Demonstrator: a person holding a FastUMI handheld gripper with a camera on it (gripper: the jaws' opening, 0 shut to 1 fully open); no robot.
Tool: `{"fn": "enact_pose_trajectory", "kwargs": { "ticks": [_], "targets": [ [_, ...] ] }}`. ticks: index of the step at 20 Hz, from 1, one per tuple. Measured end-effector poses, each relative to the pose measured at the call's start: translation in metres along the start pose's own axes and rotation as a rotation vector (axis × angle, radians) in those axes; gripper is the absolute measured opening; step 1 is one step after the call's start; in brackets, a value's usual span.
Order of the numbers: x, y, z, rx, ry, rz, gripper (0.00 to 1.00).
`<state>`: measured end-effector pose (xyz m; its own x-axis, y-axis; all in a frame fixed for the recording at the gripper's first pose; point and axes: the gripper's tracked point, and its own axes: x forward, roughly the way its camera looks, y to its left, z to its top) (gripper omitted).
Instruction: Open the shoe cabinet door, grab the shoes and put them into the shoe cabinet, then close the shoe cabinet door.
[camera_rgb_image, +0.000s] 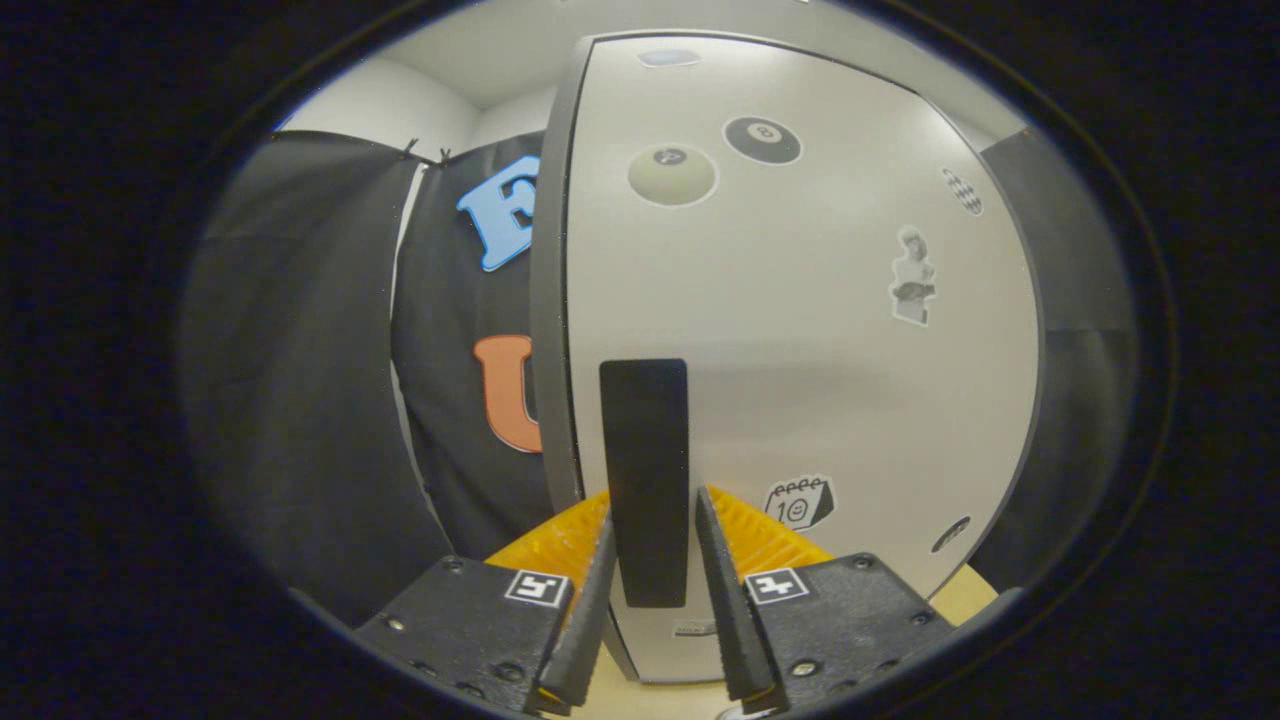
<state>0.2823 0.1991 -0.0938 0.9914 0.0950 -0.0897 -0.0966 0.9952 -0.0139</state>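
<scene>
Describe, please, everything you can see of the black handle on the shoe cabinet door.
The black handle is a plain, flat-looking upright rectangular bar with a matte finish, mounted near the left edge of the pale grey shoe cabinet door, in its lower half. It stands vertical and looks undamaged. Its lower part lies between the fingers of the gripper, one finger on each side with narrow gaps visible, so they do not appear to clamp it. A calendar sticker sits just to its right on the door.

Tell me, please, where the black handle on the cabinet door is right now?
In the gripper view, the handle stands upright near the left edge of the door, its lower half between the tool's open fingers, left of the calendar sticker.
</scene>
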Motion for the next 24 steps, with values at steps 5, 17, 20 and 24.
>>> {"fn": "enact_pose_trajectory", "kwargs": {
  "ticks": [5,17,20,24],
  "targets": [
    [0.000,0.000,0.000,-0.001,0.033,0.042,0.29],
    [-0.094,-0.021,-0.007,0.012,0.033,0.128,0.27],
    [-0.119,-0.030,-0.010,0.007,0.038,0.137,0.27],
    [-0.148,-0.044,-0.013,0.018,0.041,0.151,0.27]
  ]
}}
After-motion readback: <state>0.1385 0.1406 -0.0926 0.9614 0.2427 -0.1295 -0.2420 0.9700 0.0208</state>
